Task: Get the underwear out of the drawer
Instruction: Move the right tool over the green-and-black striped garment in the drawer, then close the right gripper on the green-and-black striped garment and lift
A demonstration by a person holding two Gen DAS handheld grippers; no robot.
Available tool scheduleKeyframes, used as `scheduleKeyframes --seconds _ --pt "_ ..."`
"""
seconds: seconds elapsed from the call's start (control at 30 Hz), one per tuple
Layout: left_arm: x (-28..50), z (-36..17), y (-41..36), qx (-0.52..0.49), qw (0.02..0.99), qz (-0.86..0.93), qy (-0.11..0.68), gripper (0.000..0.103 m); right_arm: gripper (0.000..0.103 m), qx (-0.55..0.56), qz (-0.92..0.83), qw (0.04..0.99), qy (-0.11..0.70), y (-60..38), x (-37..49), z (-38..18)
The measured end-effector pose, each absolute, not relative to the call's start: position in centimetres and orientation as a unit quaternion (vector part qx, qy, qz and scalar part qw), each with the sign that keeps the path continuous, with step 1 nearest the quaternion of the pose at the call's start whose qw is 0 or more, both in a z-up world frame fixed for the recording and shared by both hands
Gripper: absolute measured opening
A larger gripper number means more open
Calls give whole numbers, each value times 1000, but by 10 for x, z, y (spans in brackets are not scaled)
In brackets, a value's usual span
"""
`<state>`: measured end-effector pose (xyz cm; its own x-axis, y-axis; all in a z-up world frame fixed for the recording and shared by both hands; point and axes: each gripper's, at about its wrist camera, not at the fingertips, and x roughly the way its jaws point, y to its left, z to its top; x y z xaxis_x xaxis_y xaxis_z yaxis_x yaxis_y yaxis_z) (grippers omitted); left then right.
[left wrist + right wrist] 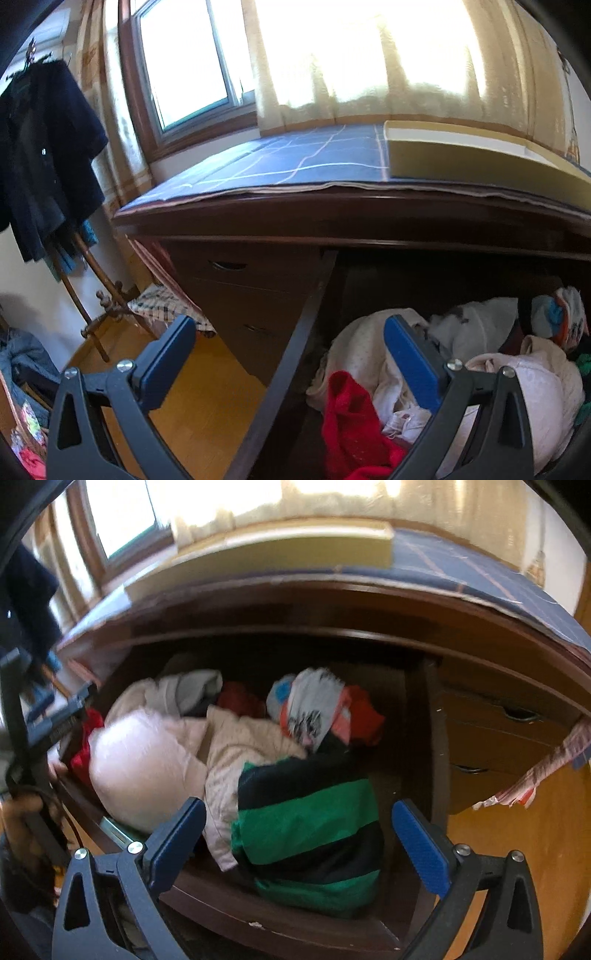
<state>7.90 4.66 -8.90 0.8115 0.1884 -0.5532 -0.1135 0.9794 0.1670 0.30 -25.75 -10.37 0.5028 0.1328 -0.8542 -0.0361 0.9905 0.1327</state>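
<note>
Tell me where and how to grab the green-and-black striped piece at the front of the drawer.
Pinch the raised fold along the top of the green-and-black striped garment, coming straight down from above with the right gripper, which is open and lined up with it. It lies bunched against the drawer's front wall, so a sideways approach looks blocked.

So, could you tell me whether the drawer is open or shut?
Open: the drawer is pulled out from under the desk, clothes showing inside.

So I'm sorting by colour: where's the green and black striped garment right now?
In the right wrist view, the green and black striped garment lies at the drawer's front right, beside the cream quilted piece, just ahead of the open right tool.
</note>
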Motion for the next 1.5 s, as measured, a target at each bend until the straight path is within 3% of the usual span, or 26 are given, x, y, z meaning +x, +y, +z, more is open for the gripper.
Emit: scheduleKeyframes --seconds 0.2,0.33,0.53,0.9,1.0,1.2,1.27,1.3,1.33,1.43,1.5 --pt "73 -91 41 79 955 90 273 103 101 99 86 848 513 -261 18 -108" --pt "71 -87 57 28 958 98 268 103 101 123 166 844 494 -244 21 -96" --pt "77 -91 55 55 953 113 275 103 101 20 183 847 499 -207 35 -96" --pt "79 -94 50 71 949 116 284 103 101 10 130 814 567 -257 27 -124" --pt "79 -94 50 72 949 116 286 103 84 13 137 797 588 -255 38 -138" --pt "79 -94 49 73 947 116 290 103 83 -26 141 787 600 -250 44 -151" --pt "79 -93 48 74 947 116 291 103 76 -40 137 786 602 -248 42 -151" --pt "79 -93 48 74 947 115 290 103 66 -44 139 786 601 -245 40 -151" --pt "78 -93 48 74 947 115 290 103 48 -42 146 785 601 -246 39 -150" --pt "79 -93 47 74 947 115 290 103 32 -2 153 777 610 -258 36 -151" --pt "79 -94 47 74 948 114 288 103 28 26 150 778 609 -269 36 -149"
